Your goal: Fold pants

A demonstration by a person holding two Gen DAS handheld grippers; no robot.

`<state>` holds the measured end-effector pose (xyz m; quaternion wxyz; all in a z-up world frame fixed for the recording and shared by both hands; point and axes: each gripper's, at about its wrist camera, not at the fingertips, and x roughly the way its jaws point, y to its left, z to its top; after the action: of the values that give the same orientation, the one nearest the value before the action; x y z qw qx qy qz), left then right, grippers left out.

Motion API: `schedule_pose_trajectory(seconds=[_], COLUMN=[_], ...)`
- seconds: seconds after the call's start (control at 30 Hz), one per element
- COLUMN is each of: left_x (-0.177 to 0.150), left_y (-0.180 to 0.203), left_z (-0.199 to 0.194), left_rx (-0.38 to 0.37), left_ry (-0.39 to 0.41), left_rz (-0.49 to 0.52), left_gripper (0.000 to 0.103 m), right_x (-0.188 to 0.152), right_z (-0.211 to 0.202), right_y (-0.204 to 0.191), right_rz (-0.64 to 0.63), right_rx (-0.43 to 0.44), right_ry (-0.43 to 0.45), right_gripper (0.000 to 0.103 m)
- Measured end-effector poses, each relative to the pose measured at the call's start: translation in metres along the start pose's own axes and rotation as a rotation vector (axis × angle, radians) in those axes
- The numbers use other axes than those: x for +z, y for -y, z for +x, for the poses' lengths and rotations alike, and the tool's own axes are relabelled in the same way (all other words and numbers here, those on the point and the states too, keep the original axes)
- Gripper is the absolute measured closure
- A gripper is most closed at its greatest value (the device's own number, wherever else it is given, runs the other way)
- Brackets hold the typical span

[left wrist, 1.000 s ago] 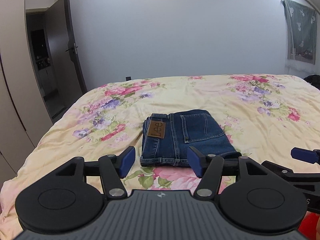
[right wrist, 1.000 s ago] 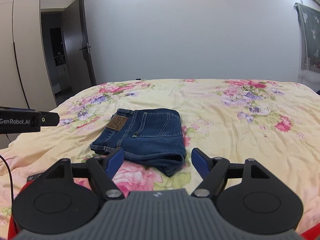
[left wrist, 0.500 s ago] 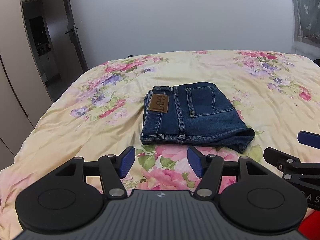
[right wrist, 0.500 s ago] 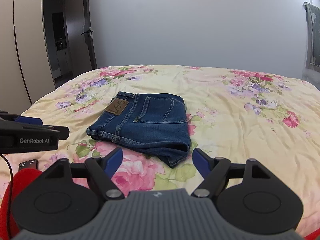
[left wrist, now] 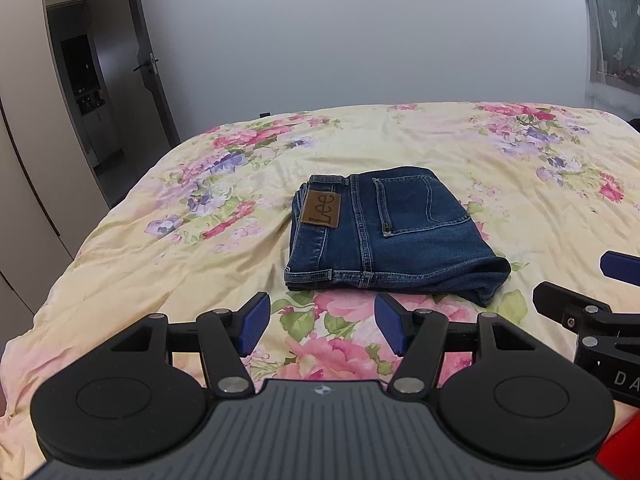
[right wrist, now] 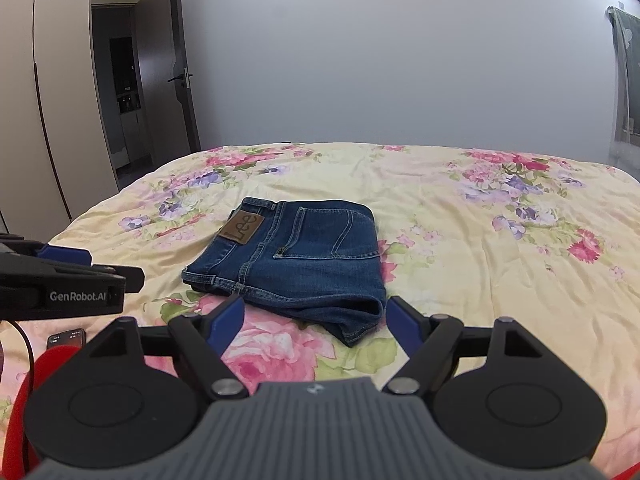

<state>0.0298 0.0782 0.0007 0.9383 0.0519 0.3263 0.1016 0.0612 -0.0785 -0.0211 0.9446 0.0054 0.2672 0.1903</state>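
Observation:
The blue jeans [left wrist: 384,232] lie folded into a compact rectangle on the floral bedspread [left wrist: 192,240], with the brown Lee patch up. They also show in the right wrist view [right wrist: 296,260]. My left gripper [left wrist: 320,326] is open and empty, held above the bed just short of the jeans' near edge. My right gripper [right wrist: 314,322] is open and empty, also just short of the jeans, near their folded corner. Each gripper shows at the edge of the other's view: the right one [left wrist: 592,304] and the left one [right wrist: 80,280].
The bed [right wrist: 500,248] fills the room's middle, with a grey wall behind. An open dark door [left wrist: 148,80] and wardrobe panels [right wrist: 44,120] stand at the left. A curtain [left wrist: 612,20] hangs at the right. A phone [right wrist: 66,338] lies on the bed near my left gripper.
Both grippers have drawn back and risen from the jeans, which now sit farther ahead in both views. The jeans have not moved. Both grippers stay open.

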Motion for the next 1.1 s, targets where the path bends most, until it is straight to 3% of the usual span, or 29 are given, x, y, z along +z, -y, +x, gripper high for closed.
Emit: schedule_pose_trajectory(seconds=[1.1], left_x=[0.0027], left_y=[0.004], left_z=[-0.0016], left_rx=[0.003], left_ry=[-0.001], left_rz=[0.02], left_gripper=[0.033], right_x=[0.0009], right_z=[-0.0046], right_y=[-0.0002], right_rz=[0.002], right_rx=[0.001], right_ry=[0.014], right_gripper=[0.027])
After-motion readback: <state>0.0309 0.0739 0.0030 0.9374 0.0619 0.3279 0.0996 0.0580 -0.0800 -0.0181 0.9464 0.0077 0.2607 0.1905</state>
